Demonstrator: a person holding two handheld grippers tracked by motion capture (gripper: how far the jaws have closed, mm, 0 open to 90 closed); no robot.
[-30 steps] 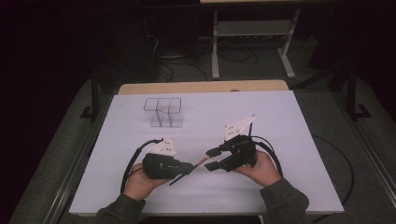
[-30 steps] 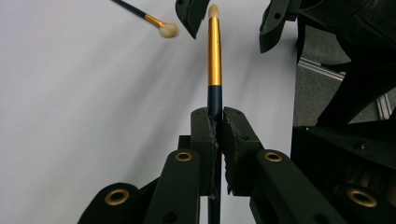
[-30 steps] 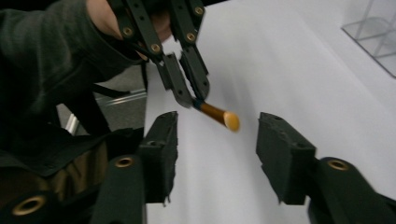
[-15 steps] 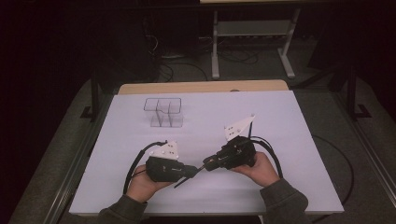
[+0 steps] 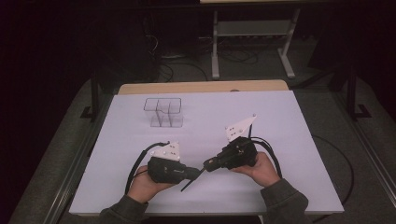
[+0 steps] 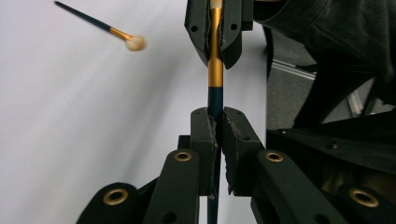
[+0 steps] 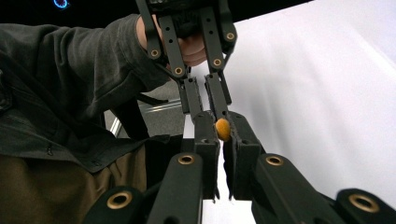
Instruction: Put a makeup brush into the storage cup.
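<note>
Holding one brush (image 6: 215,70) between both hand-held grippers: left hand-held gripper (image 6: 215,122) clamped on its dark handle, right hand-held gripper (image 7: 223,129) just closed onto its gold ferrule. Handover half done; left release pending. Second brush (image 6: 100,26) lies on counter (image 5: 289,121) beyond.

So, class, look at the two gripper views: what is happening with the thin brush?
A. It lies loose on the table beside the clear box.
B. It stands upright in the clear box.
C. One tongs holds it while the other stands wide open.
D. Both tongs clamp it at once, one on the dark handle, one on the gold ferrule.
D: the left tongs pinch the brush by its dark handle, and the right tongs clamp its gold ferrule.
</note>
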